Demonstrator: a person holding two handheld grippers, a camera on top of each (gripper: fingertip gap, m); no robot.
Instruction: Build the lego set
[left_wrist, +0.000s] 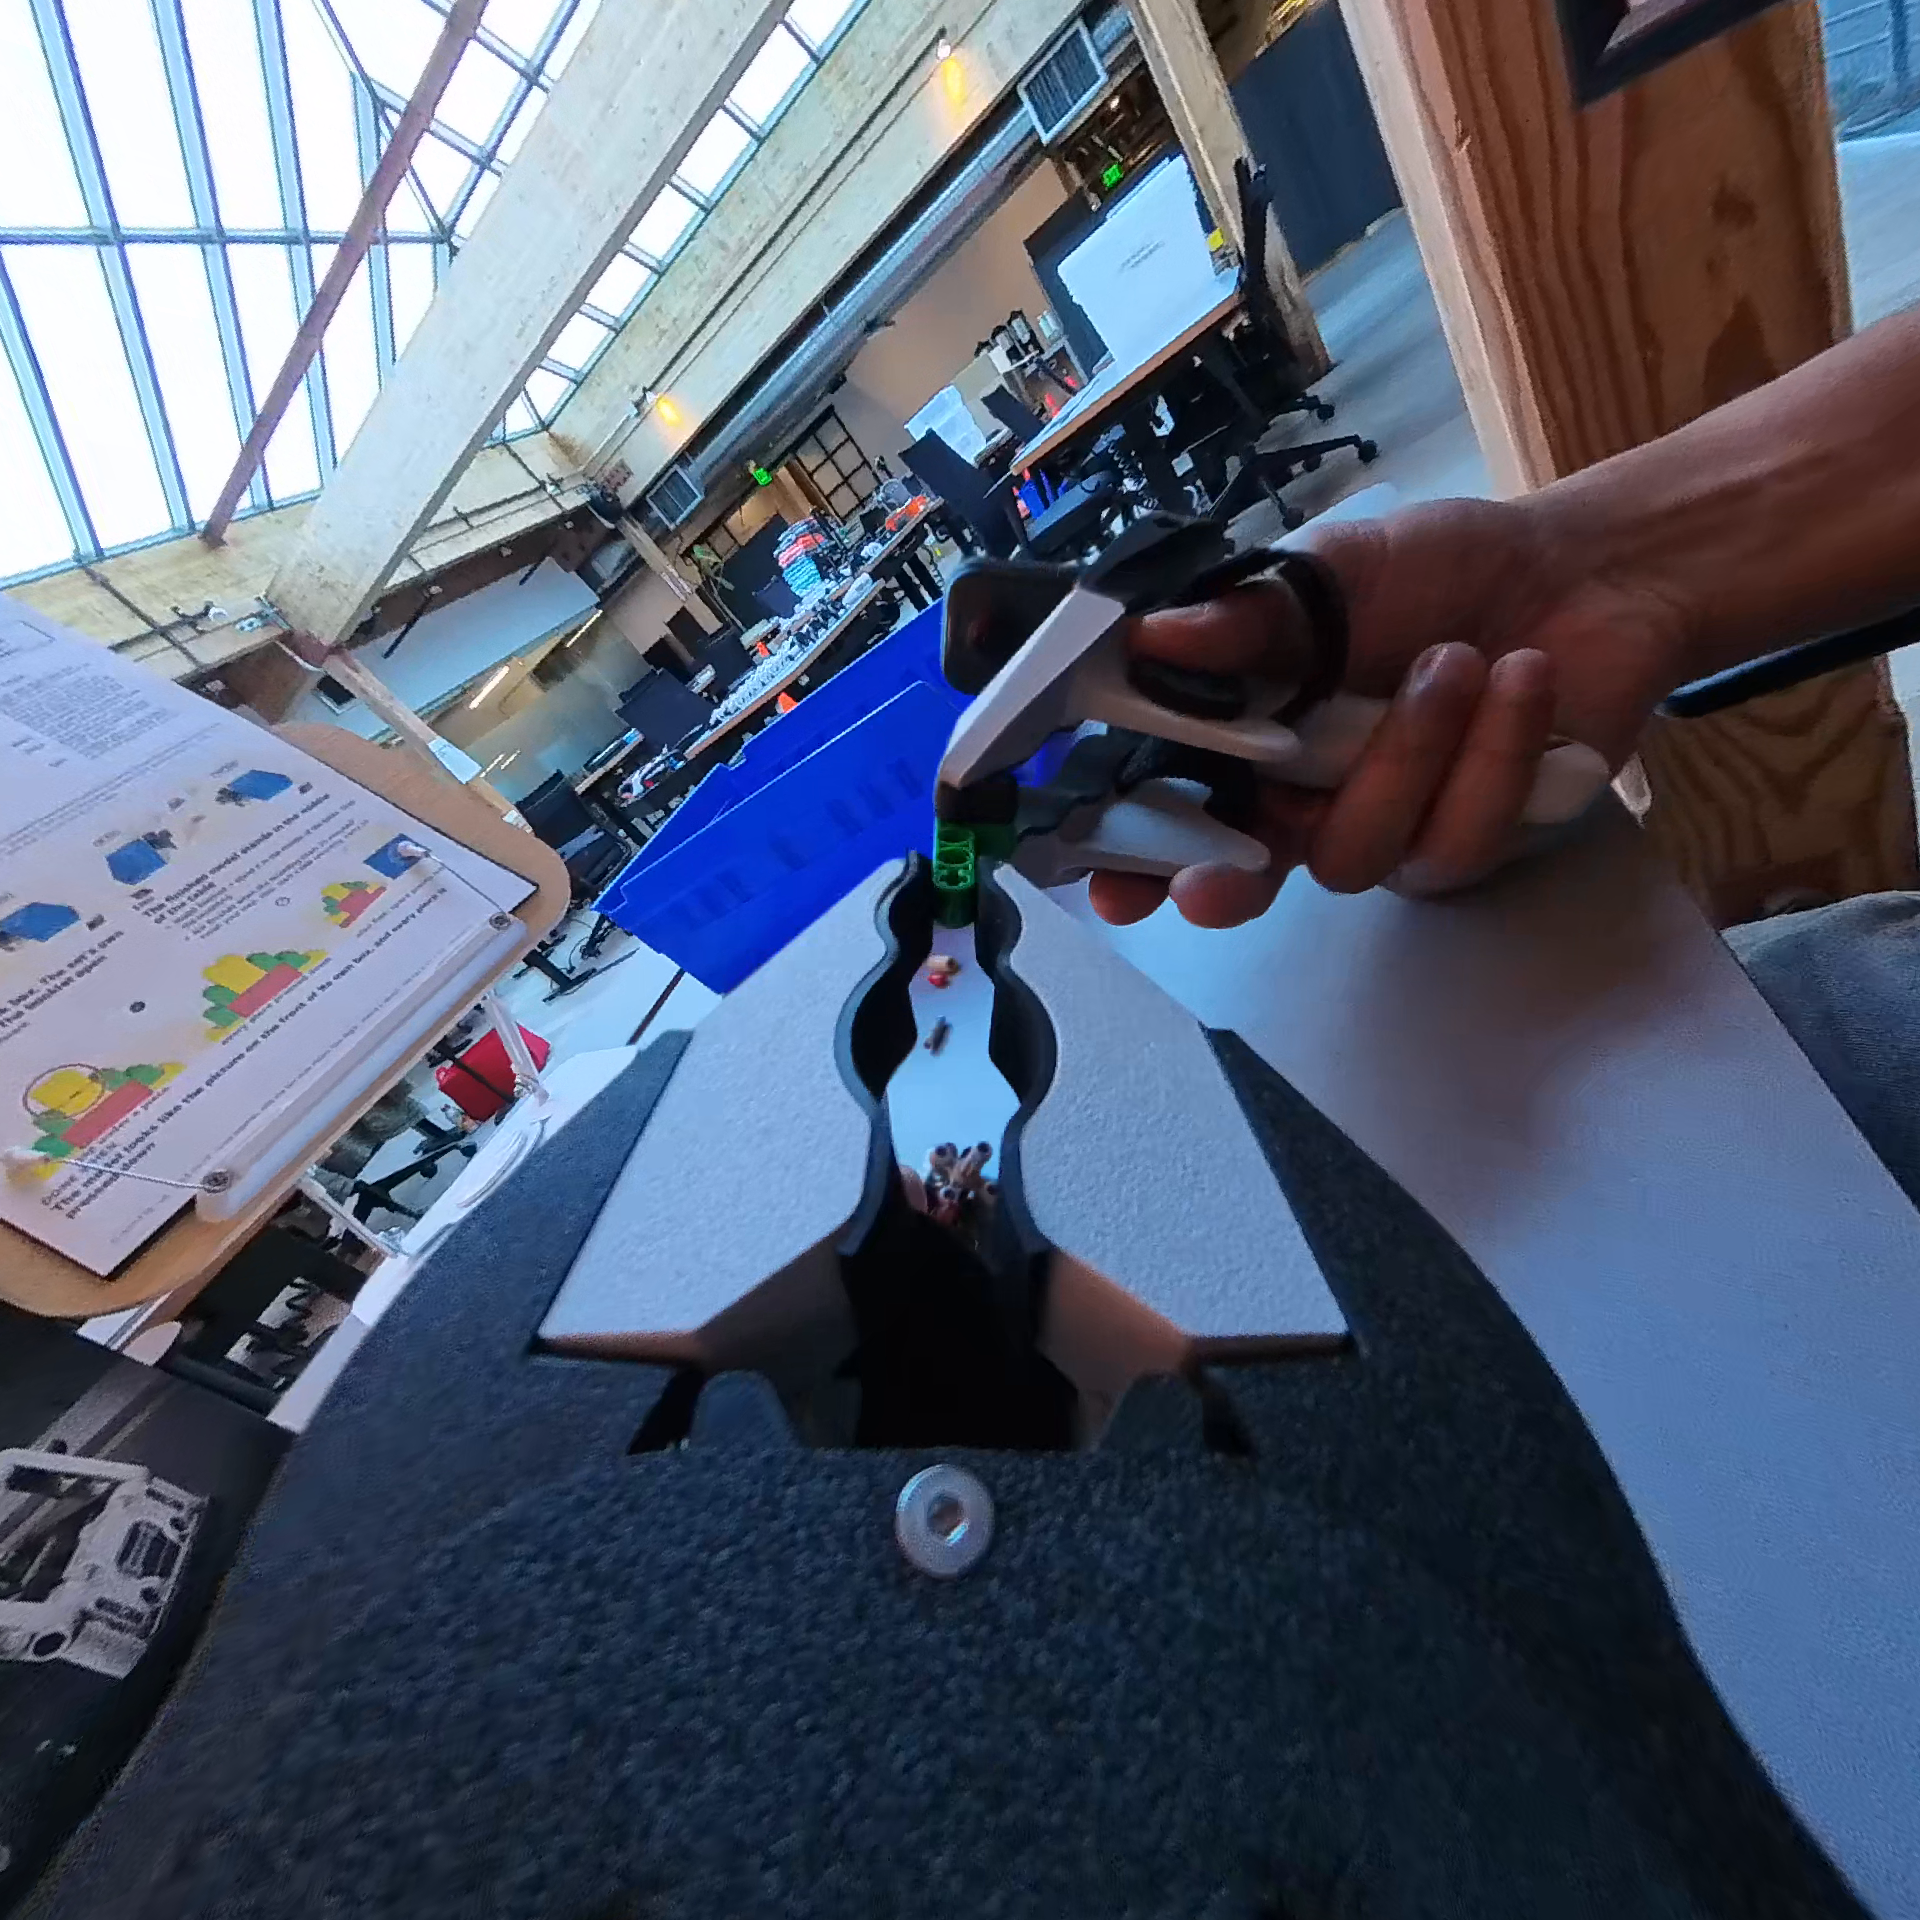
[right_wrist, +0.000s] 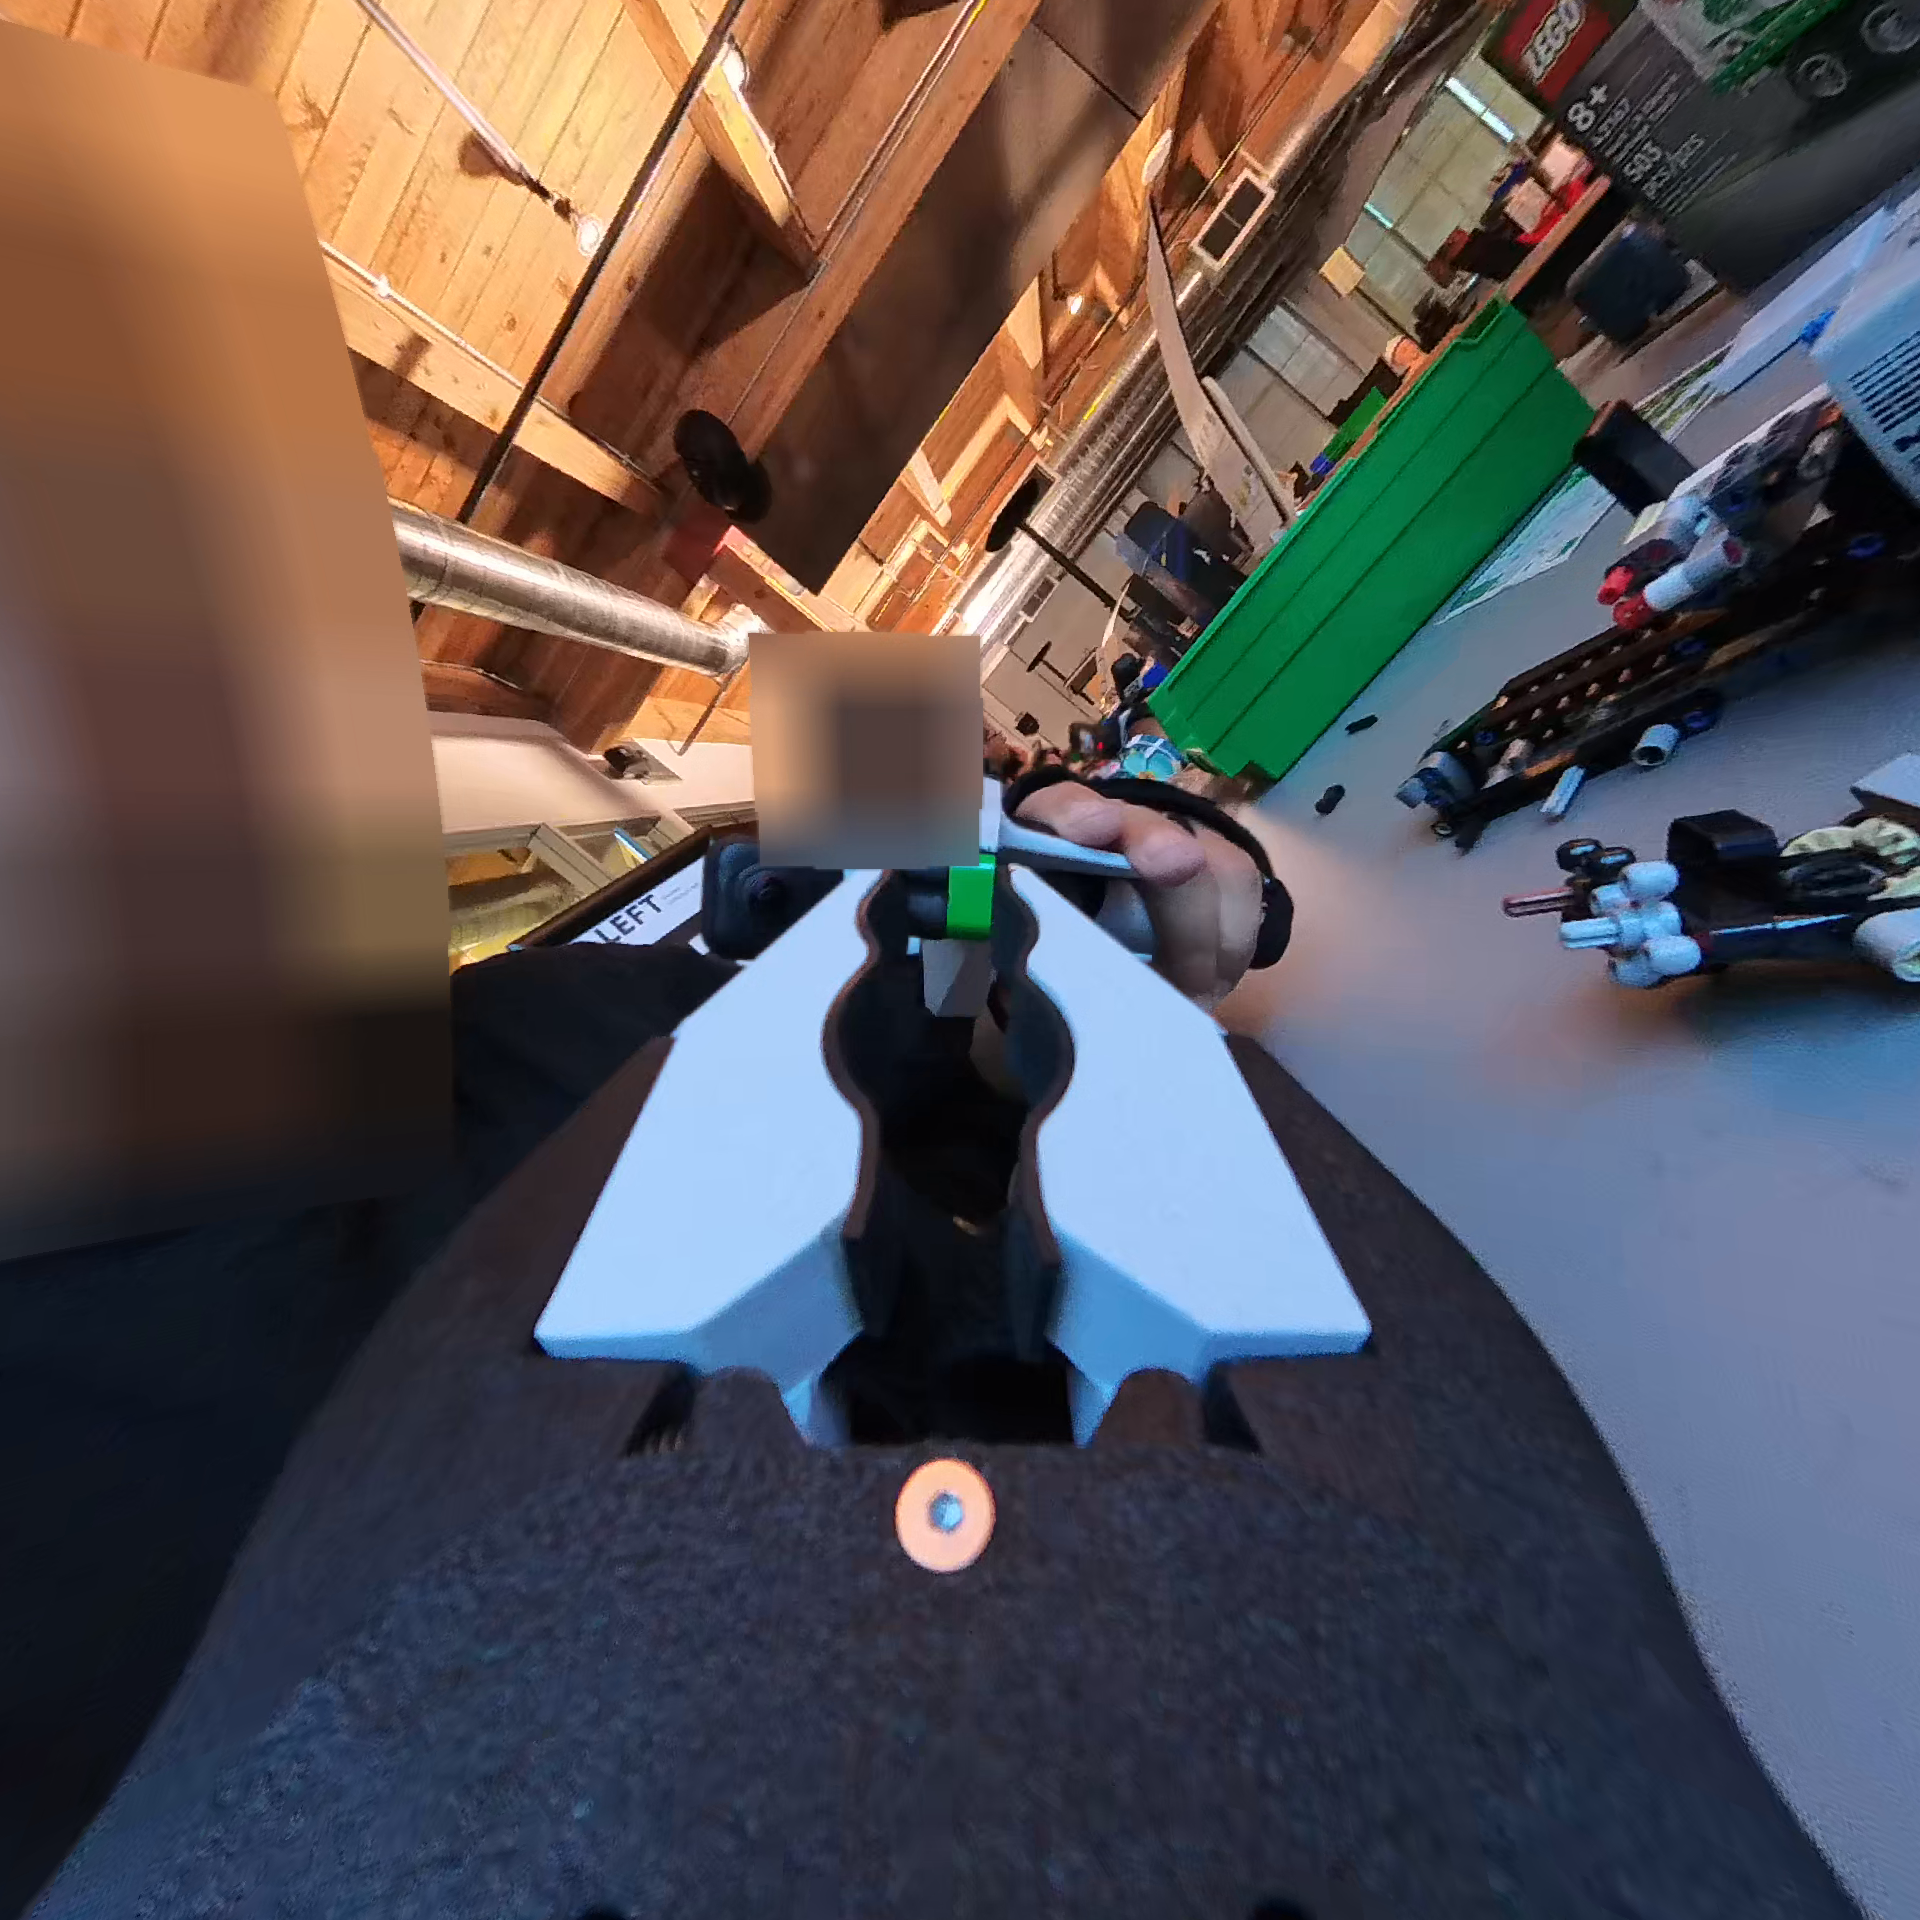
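Note:
My left gripper (left_wrist: 953, 891) is shut on a small green lego piece (left_wrist: 956, 868) at its fingertips, held above the white table (left_wrist: 1455, 1091). My right gripper (left_wrist: 977, 805), held in a hand, comes in from the right and meets the same piece from above. In the right wrist view my right gripper (right_wrist: 943, 902) is closed around a dark pin (right_wrist: 921, 910) that sits against the green piece (right_wrist: 972, 899). The left gripper's white finger (right_wrist: 956, 977) and the hand holding it (right_wrist: 1174, 883) show just beyond. A partly built dark lego model (right_wrist: 1600, 707) lies on the table at the right.
A blue bin (left_wrist: 810, 831) stands behind the grippers, a green bin (right_wrist: 1382, 582) further off. An instruction sheet on a wooden stand (left_wrist: 239, 935) is at the left. A second lego sub-assembly (right_wrist: 1714, 914) and loose small parts (left_wrist: 940, 971) lie on the table. A wooden post (left_wrist: 1621, 260) rises at the right. My two grippers' fingertips are within a few centimetres of each other.

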